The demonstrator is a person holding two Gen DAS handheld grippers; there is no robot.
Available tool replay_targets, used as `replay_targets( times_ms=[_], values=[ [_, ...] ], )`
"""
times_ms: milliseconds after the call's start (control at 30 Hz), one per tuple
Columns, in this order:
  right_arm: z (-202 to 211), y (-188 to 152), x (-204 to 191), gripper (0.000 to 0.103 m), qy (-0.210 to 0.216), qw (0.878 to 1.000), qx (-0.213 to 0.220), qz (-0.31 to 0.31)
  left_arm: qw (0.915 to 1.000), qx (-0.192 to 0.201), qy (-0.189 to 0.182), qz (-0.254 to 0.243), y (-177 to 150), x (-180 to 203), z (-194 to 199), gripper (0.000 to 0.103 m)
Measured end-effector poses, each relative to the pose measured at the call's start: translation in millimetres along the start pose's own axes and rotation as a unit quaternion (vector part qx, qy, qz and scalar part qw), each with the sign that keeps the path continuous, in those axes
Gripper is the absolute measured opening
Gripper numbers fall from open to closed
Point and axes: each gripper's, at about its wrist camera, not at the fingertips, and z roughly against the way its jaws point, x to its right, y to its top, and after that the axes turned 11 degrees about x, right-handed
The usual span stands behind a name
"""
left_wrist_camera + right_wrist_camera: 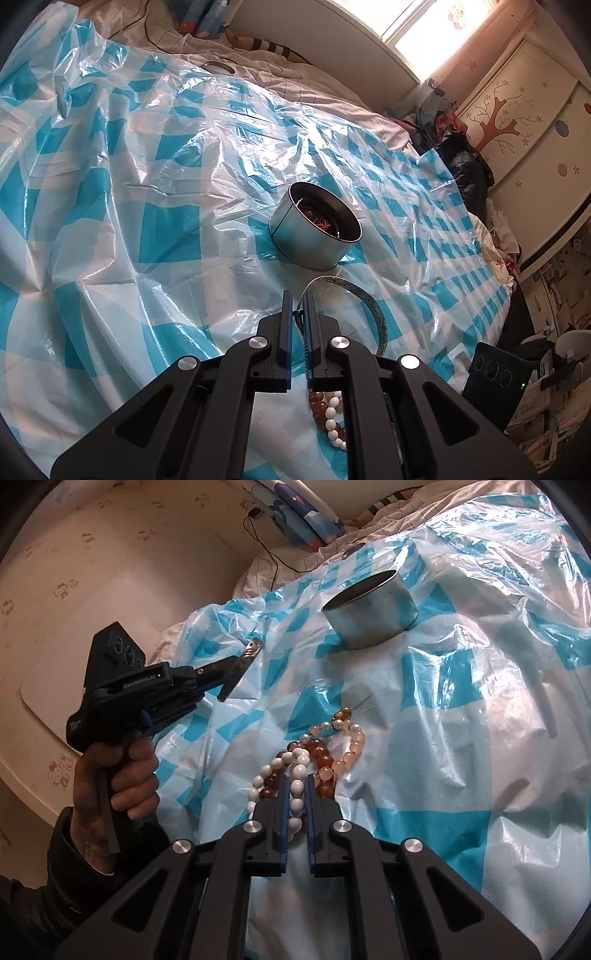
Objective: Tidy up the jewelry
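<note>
We note the right gripper (296,780) closed narrowly on a strand of white beads (296,794), the beads pinched between its blue-lined jaws; the strand belongs to a heap of beaded bracelets (317,753) lying on the sheet directly ahead of the fingertips, with amber-brown, pale pink and white round beads tangled together. The left gripper (298,299) is nearly shut on the thin edge of a silver bangle (364,295), an engraved metal band whose arc curves away to the right of the jaws, lifted over the sheet. In the right wrist view we see the hand (118,775) gripping that tool's handle, dark sleeve at the wrist, off to the left of the bead heap. A round metal tin (314,236), open-topped, dull grey and smooth-walled, sits beyond both grippers; something reddish lies inside, too dark to identify. All rests on a crinkled, glossy plastic sheet (147,192) in blue and white checks, spread over a bed with pale quilted bedding (295,81). A bright window (436,33) and a cream cabinet painted with a tree (517,122) stand at the far right.
</note>
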Motion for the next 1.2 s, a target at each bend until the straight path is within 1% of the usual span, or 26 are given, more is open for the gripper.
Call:
replay_targets(
  times_ms=[100, 167, 233, 300, 367, 433, 500, 667, 767, 800, 967, 1067, 1200],
  values=[
    [-1.9, -3.4, -12.1, 0.009, -0.032, 0.998, 0.002, 0.051, 1.0000, 0.000, 0.000, 0.000, -0.2, -0.3, 0.1, 0.004],
    [-1.6, -5.2, -19.3, 0.008, -0.041, 0.996, 0.005, 0.077, 1.0000, 0.000, 0.000, 0.000, -0.5, -0.9, 0.4, 0.004],
    [1.3, -4.0, -17.0, 0.008, -0.020, 0.998, 0.010, 0.060, 1.0000, 0.001, 0.000, 0.000, -0.2, -0.9, 1.0, 0.004],
    [8.5, 0.9, -9.4, 0.008, 0.018, 0.999, 0.024, 0.021, 1.0000, 0.003, -0.001, 0.001, -0.2, -1.0, 1.0, 0.004],
    [17.5, 7.0, 1.6, 0.008, 0.061, 0.997, 0.045, -0.028, 1.0000, 0.005, -0.001, 0.001, -0.5, -1.5, 1.1, 0.004],
    [24.5, 11.4, 11.9, 0.008, 0.095, 0.991, 0.064, -0.071, 1.0000, 0.006, -0.001, 0.002, -0.7, -1.3, 0.5, 0.004],
    [31.5, 16.9, 23.5, 0.008, 0.131, 0.981, 0.084, -0.116, 1.0000, 0.007, -0.002, 0.002, 0.0, -0.9, 0.6, 0.004],
    [41.2, 38.3, 40.3, 0.008, 0.182, 0.960, 0.119, -0.178, 0.9998, 0.015, -0.007, -0.008, 5.8, 8.8, -0.6, 0.004],
    [45.4, 61.7, 47.2, 0.008, 0.207, 0.948, 0.140, -0.199, 0.9997, 0.018, -0.009, -0.012, 10.8, 14.7, -6.4, 0.004],
    [45.9, 69.3, 47.0, 0.008, 0.210, 0.946, 0.144, -0.198, 0.9997, 0.020, -0.010, -0.013, 12.7, 16.8, -8.8, 0.004],
    [45.3, 109.3, 48.4, 0.008, 0.217, 0.945, 0.152, -0.189, 0.9990, 0.028, -0.013, -0.032, 26.3, 31.0, -20.7, 0.004],
    [42.6, 122.7, 48.0, 0.008, 0.220, 0.946, 0.156, -0.182, 0.9986, 0.035, -0.015, -0.037, 37.0, 37.4, -28.8, 0.004],
    [31.0, 126.3, 58.2, 0.008, 0.215, 0.946, 0.151, -0.190, 0.9986, 0.035, -0.009, -0.038, 46.4, 36.0, -40.3, 0.004]
  ],
)
